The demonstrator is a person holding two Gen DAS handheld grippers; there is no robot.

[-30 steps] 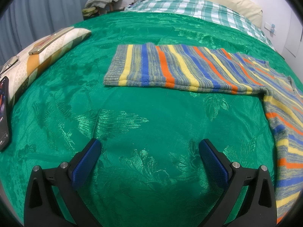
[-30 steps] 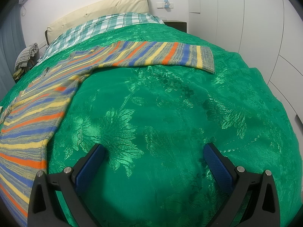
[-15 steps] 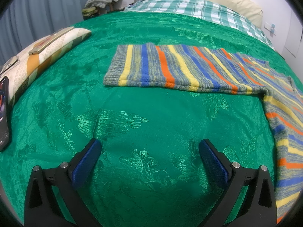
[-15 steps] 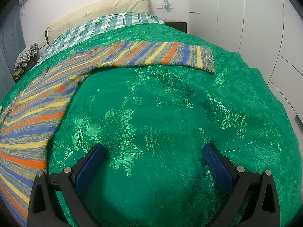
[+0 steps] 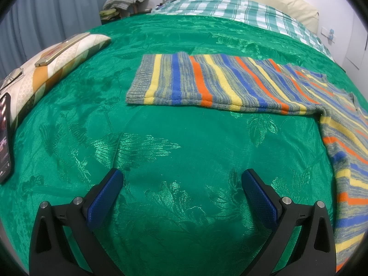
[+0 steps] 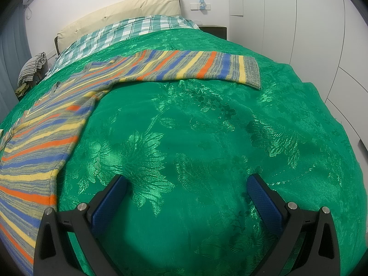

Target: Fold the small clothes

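A striped knit sweater point(image 5: 230, 80) in yellow, blue, orange and grey lies flat on the green bedspread point(image 5: 172, 138). One sleeve stretches left in the left wrist view, its body running down the right edge. In the right wrist view the sweater point(image 6: 57, 126) covers the left side, with the other sleeve point(image 6: 195, 67) reaching right. My left gripper point(image 5: 181, 177) hovers open over bare bedspread, well short of the sleeve. My right gripper point(image 6: 186, 182) is open too, over the bedspread point(image 6: 207, 138), right of the sweater's body. Neither holds anything.
A patterned pillow point(image 5: 57, 55) with a phone on it lies at the left, and a dark phone point(image 5: 4, 138) rests at the left edge. A checked blanket point(image 5: 241, 11) and cream headboard point(image 6: 119, 9) lie beyond. White wardrobe doors point(image 6: 310, 23) stand to the right.
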